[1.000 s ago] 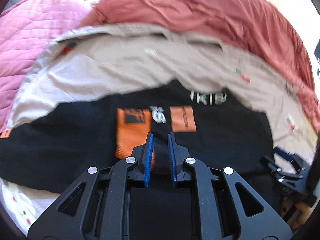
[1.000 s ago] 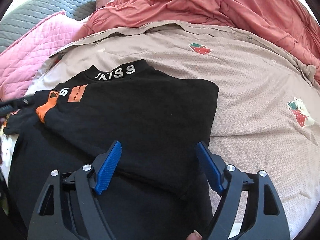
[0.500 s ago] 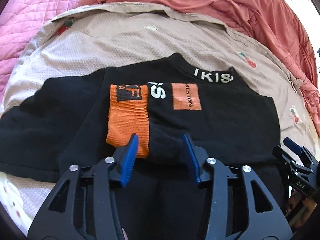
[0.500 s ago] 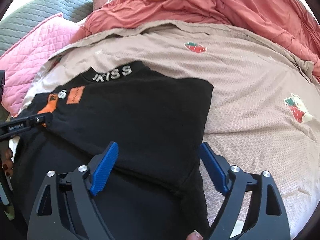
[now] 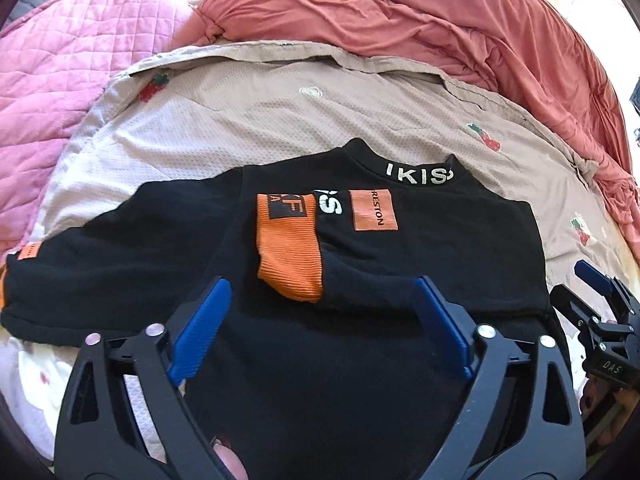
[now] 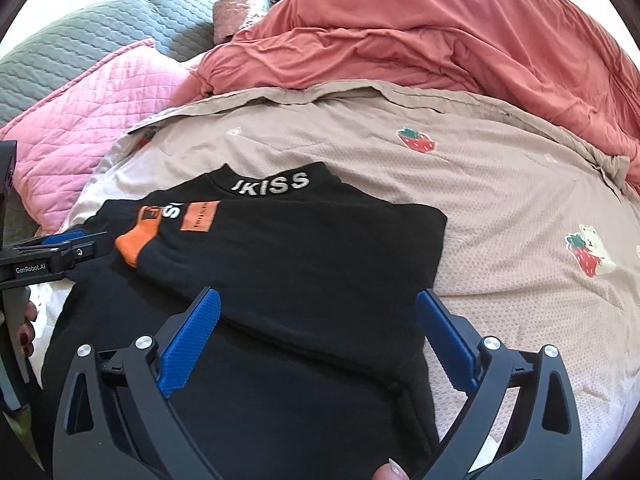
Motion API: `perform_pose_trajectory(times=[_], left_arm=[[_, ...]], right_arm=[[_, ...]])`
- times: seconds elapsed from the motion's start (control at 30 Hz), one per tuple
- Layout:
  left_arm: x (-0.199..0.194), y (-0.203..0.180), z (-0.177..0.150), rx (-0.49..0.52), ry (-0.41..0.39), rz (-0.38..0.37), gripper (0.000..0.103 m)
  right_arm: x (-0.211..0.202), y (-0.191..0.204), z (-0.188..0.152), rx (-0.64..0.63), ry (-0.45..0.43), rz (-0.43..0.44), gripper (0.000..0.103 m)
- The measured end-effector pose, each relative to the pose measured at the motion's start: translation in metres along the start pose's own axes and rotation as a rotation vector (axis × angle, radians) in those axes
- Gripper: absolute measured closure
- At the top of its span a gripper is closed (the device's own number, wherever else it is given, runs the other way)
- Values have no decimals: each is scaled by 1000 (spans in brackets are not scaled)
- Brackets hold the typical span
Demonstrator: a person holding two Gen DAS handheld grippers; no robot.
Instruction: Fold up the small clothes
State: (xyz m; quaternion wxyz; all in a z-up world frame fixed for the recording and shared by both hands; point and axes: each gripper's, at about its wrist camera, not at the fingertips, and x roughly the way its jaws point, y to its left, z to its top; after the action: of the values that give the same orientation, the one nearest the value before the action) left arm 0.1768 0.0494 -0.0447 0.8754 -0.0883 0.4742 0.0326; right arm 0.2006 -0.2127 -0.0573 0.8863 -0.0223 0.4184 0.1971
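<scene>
Your left gripper [image 5: 320,312] hangs over the near part of the black shirt [image 5: 420,248] with its jaws opening wide — cloth lies below the gap, but neither blue pad presses on it. Your right gripper [image 6: 320,324] does the same over the shirt's right side, jaws opening and nothing pinched between them.

The shirt lies flat on a beige blanket [image 5: 260,120] with strawberry prints, spread over the bed. Its right sleeve is folded across the chest, so the orange cuff [image 5: 290,256] lies on the black front, just left of an orange patch [image 5: 373,211]. White lettering runs along the collar [image 5: 416,172], which points away from you. The left sleeve [image 5: 80,264] lies stretched out to the side, a small orange tag near its end.

Behind the blanket, a rumpled salmon-red duvet [image 6: 440,40] is heaped across the far side and down the right edge of the bed. A pink quilted cover [image 6: 100,100] lies at the far left, with a grey quilted one [image 6: 80,40] behind it. None of these touches the shirt — bare beige blanket shows around its collar and right side.

From the right wrist view, your left gripper comes in at the left edge, near the orange cuff, with red-painted fingernails [image 6: 25,338] below it.
</scene>
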Motion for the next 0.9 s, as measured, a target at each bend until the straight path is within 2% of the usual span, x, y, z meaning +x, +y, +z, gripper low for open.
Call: perform_pose_trajectory(times=[0.2, 0.37, 0.63, 0.9], left_arm=[[-17, 10, -3, -5, -22, 4, 9], [-29, 29, -9, -50, -29, 15, 9], [-46, 83, -22, -151, -38, 69, 9], [-57, 133, -38, -266, -46, 85, 9]], right_arm=[[-9, 19, 2, -33, -13, 18, 5], [-14, 39, 3, -60, -19, 36, 5], [-18, 77, 4, -115, -13, 70, 5], [-15, 133, 3, -200, 3, 131, 5]])
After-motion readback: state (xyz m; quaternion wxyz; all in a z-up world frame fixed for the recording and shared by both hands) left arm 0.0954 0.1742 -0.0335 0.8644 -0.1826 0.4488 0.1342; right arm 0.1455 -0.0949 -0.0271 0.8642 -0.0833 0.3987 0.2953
